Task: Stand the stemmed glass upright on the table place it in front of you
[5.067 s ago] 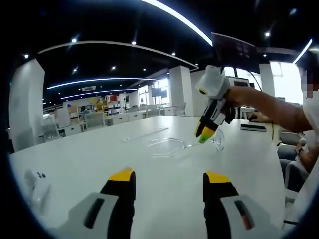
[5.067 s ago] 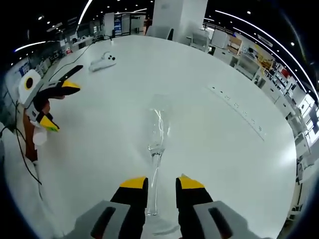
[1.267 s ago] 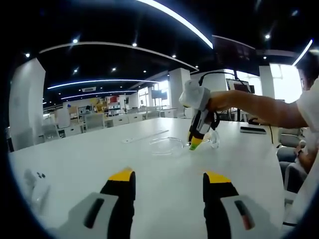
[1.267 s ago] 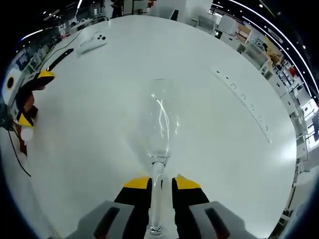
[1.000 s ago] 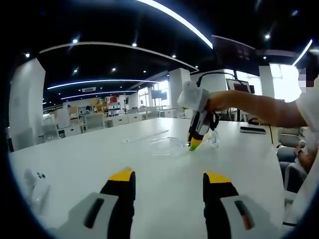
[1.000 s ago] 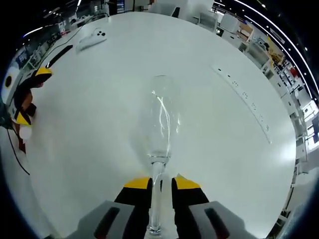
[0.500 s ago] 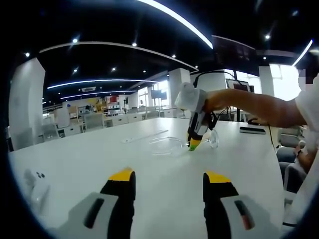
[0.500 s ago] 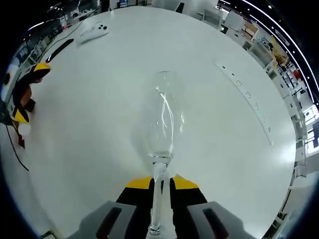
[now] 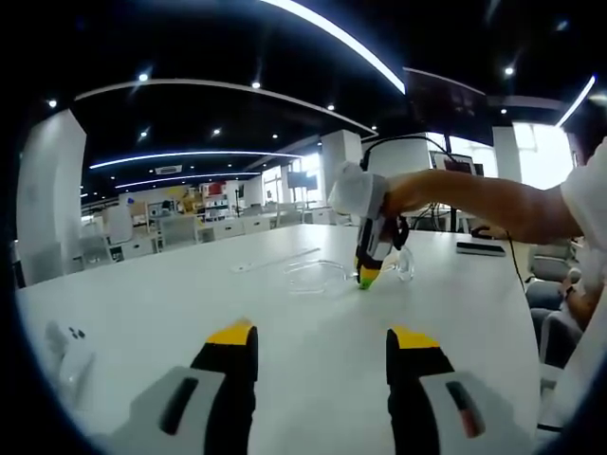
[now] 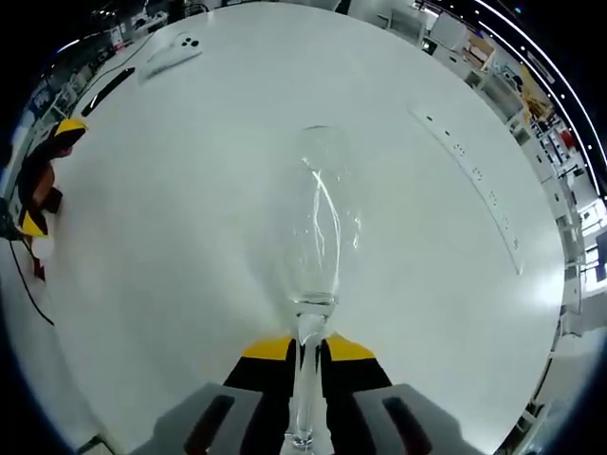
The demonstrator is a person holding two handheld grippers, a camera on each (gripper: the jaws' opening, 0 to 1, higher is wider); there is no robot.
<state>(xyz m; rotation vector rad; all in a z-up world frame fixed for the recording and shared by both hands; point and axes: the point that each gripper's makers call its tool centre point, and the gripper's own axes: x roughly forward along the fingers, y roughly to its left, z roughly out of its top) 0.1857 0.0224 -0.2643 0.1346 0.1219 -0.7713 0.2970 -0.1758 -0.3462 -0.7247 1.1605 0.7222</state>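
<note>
Stemmed glass (image 10: 321, 237) sits between your right gripper's (image 10: 303, 349) yellow-tipped jaws, which are pinched tight on the thin stem just below the bowl; the bowl points away from the camera over the white table (image 10: 190, 190), and the foot is down near the gripper's body. At the left edge of the right gripper view, your left gripper (image 10: 40, 180) shows with its jaws spread and nothing between them. A white device (image 10: 173, 54) lies far off on the table, and a long strip with small openings (image 10: 471, 172) runs along the right side.

In the left gripper view, your left gripper (image 9: 322, 336) hovers over the table (image 9: 142, 294), jaws wide apart and unladen. Farther right, your right gripper (image 9: 367, 278) points down at the tabletop, with the glass (image 9: 327, 275) lying low there, its bowl towards the left.
</note>
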